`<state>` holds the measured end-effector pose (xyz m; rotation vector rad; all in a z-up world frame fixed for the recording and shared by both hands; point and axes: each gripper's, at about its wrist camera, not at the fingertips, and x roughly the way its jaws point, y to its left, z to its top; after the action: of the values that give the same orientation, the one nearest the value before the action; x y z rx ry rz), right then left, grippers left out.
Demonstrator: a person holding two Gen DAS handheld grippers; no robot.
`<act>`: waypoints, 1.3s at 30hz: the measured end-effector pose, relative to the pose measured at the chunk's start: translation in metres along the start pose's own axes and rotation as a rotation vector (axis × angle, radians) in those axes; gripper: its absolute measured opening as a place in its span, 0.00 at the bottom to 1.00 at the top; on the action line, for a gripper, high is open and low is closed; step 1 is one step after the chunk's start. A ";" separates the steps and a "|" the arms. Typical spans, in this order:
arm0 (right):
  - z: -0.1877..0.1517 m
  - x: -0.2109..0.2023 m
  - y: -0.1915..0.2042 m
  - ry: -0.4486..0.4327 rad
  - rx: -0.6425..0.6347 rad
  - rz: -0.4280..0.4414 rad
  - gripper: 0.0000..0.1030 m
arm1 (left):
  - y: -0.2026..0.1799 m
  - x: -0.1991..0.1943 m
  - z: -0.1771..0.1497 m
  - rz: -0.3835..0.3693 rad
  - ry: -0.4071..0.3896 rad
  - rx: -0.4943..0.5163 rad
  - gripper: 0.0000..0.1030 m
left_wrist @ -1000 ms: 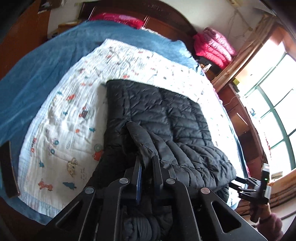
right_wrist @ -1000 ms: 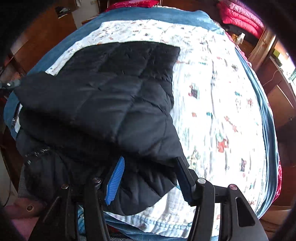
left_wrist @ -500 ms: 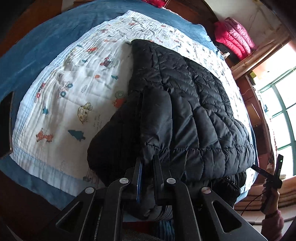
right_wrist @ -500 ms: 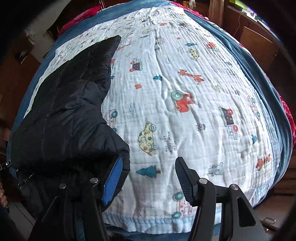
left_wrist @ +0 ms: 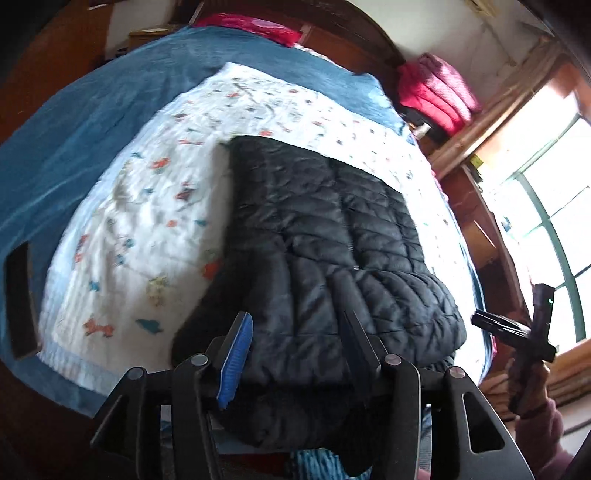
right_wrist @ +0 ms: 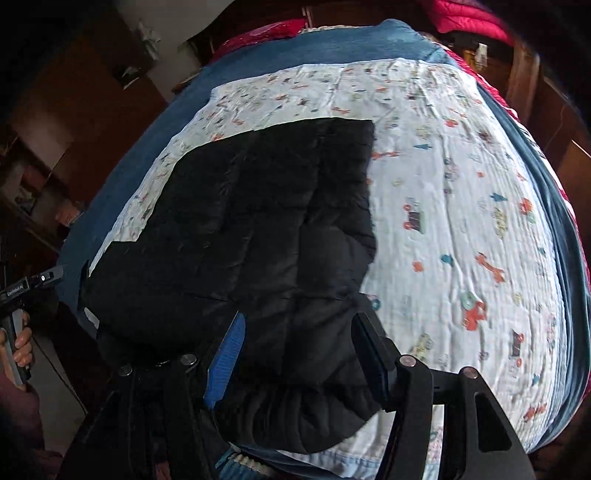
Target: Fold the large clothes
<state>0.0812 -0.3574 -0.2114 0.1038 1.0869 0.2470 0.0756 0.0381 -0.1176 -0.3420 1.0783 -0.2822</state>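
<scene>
A black quilted puffer jacket (left_wrist: 325, 251) lies on a white cartoon-print blanket (left_wrist: 147, 221) on the bed, with both sleeves folded in over the body. It also shows in the right wrist view (right_wrist: 258, 229). My left gripper (left_wrist: 295, 332) is open and empty, with its jaws wide apart above the jacket's near edge. My right gripper (right_wrist: 299, 332) is open and empty above the jacket's near end. The right gripper also shows in the left wrist view (left_wrist: 517, 332), off the bed's right side. The left gripper shows in the right wrist view (right_wrist: 33, 284) at the far left.
A blue bedspread (left_wrist: 74, 140) lies under the blanket. A dark wooden headboard (left_wrist: 332, 29) stands at the far end. Red folded bedding (left_wrist: 436, 92) sits on a wooden shelf to the right, by a bright window (left_wrist: 554, 229). Wooden furniture (right_wrist: 44, 147) stands left of the bed.
My left gripper has let go of the sleeve, opened wide and pulled back. The sleeve now lies flat on the jacket. My right gripper stays open and has swung back over the jacket.
</scene>
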 end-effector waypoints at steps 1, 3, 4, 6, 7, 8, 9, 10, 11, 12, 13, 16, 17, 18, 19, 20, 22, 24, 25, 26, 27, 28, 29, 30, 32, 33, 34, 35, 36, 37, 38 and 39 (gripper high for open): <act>0.001 0.007 0.008 0.007 -0.024 -0.004 0.64 | -0.008 0.008 0.002 -0.014 0.014 0.021 0.51; 0.005 0.019 0.022 0.021 -0.071 -0.008 0.64 | -0.023 0.026 0.004 -0.031 0.046 0.065 0.51; 0.004 0.023 0.027 0.026 -0.094 -0.012 0.64 | -0.028 0.034 0.003 -0.032 0.058 0.080 0.51; 0.003 0.030 0.035 0.034 -0.126 -0.024 0.64 | -0.038 0.050 0.001 -0.044 0.088 0.107 0.51; 0.003 0.034 0.037 0.042 -0.132 -0.033 0.64 | -0.041 0.060 0.001 -0.039 0.108 0.115 0.51; 0.001 0.039 0.038 0.052 -0.136 -0.037 0.64 | -0.043 0.070 -0.002 -0.035 0.124 0.123 0.51; -0.001 0.042 0.038 0.062 -0.137 -0.038 0.64 | -0.043 0.076 -0.003 -0.033 0.136 0.126 0.51; -0.003 0.046 0.037 0.072 -0.134 -0.039 0.64 | -0.043 0.082 -0.005 -0.027 0.146 0.126 0.51; -0.004 0.051 0.036 0.085 -0.131 -0.039 0.64 | -0.041 0.088 -0.007 -0.024 0.158 0.125 0.51; -0.006 0.056 0.034 0.099 -0.125 -0.036 0.65 | -0.040 0.093 -0.009 -0.025 0.166 0.122 0.51; -0.009 0.060 0.031 0.107 -0.117 -0.032 0.65 | -0.037 0.097 -0.012 -0.028 0.174 0.116 0.51; -0.015 0.070 0.029 0.119 -0.131 -0.044 0.69 | -0.028 0.107 -0.018 -0.026 0.182 0.103 0.51; -0.018 0.074 0.030 0.120 -0.144 -0.054 0.70 | -0.027 0.110 -0.021 -0.024 0.184 0.101 0.51; -0.020 0.078 0.030 0.125 -0.152 -0.062 0.71 | -0.025 0.113 -0.023 -0.019 0.187 0.102 0.51; -0.022 0.081 0.031 0.130 -0.156 -0.069 0.72 | -0.024 0.116 -0.025 -0.015 0.190 0.101 0.51; -0.024 0.083 0.031 0.131 -0.161 -0.076 0.73 | -0.023 0.119 -0.026 -0.010 0.194 0.099 0.51; -0.027 0.089 0.032 0.131 -0.170 -0.085 0.73 | -0.021 0.124 -0.029 -0.002 0.198 0.099 0.51; -0.030 0.093 0.032 0.129 -0.167 -0.087 0.74 | -0.021 0.128 -0.030 0.006 0.198 0.097 0.51; -0.030 0.094 0.030 0.129 -0.167 -0.088 0.74 | -0.020 0.130 -0.031 0.009 0.197 0.096 0.51; -0.031 0.095 0.030 0.128 -0.169 -0.090 0.74 | -0.020 0.132 -0.031 0.012 0.197 0.097 0.52; -0.030 0.097 0.031 0.127 -0.170 -0.091 0.74 | -0.021 0.134 -0.032 0.015 0.197 0.099 0.52; -0.030 0.099 0.031 0.127 -0.169 -0.092 0.74 | -0.020 0.136 -0.032 0.018 0.198 0.098 0.52; -0.030 0.099 0.031 0.128 -0.168 -0.093 0.74 | -0.020 0.138 -0.033 0.019 0.197 0.095 0.52; -0.030 0.099 0.032 0.127 -0.166 -0.095 0.75 | -0.020 0.140 -0.033 0.019 0.197 0.094 0.53; -0.031 0.100 0.033 0.128 -0.165 -0.100 0.75 | -0.021 0.143 -0.033 0.021 0.196 0.094 0.55; -0.032 0.100 0.034 0.127 -0.165 -0.103 0.75 | -0.022 0.144 -0.033 0.024 0.196 0.095 0.55; -0.032 0.101 0.034 0.128 -0.166 -0.104 0.75 | -0.023 0.146 -0.033 0.030 0.195 0.099 0.56; -0.031 0.102 0.034 0.129 -0.165 -0.105 0.75 | -0.024 0.147 -0.034 0.034 0.194 0.103 0.57; -0.031 0.102 0.034 0.129 -0.165 -0.105 0.76 | -0.026 0.148 -0.034 0.038 0.192 0.109 0.59; -0.030 0.104 0.034 0.128 -0.165 -0.105 0.76 | -0.027 0.149 -0.035 0.039 0.191 0.115 0.62; -0.030 0.104 0.034 0.129 -0.165 -0.104 0.76 | -0.029 0.149 -0.036 0.040 0.190 0.121 0.65; -0.029 0.105 0.034 0.129 -0.166 -0.104 0.76 | -0.032 0.150 -0.037 0.049 0.188 0.132 0.66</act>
<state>0.0970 -0.2998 -0.3087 -0.1187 1.1919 0.2521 0.1076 -0.0538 -0.2414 -0.1733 1.2447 -0.3455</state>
